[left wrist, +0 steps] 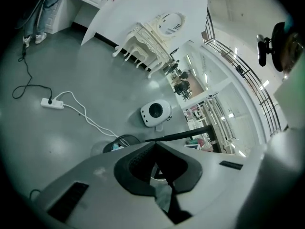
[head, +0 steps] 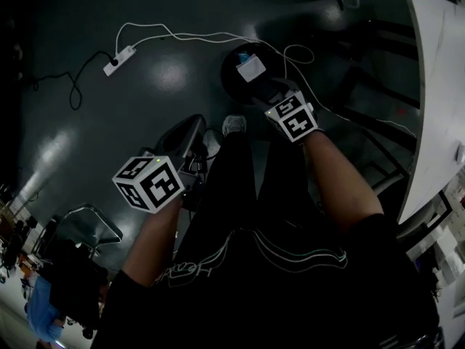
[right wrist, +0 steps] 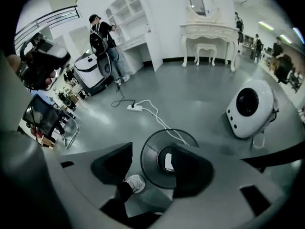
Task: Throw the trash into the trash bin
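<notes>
White trash (head: pixel 251 68) is seen lying inside the round black bin (head: pixel 229 78), upper centre of the head view. Right claw (right wrist: pixel 151 168) is held directly above it, spread wide, nothing gripped. Left claw (left wrist: pixel 155 146) is closed tip to tip.

Large indoor studio or lab hall: glossy grey floor (right wrist: pixel 190 94), ornate white dressing table (right wrist: pixel 209 31), white shelving (right wrist: pixel 126 13), mezzanine railing (left wrist: pixel 238 66).

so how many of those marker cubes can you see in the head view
2. One marker cube sits low on the left. The other is near the middle, just below and right of the trash bin. Nothing suggests a hidden third.
</notes>
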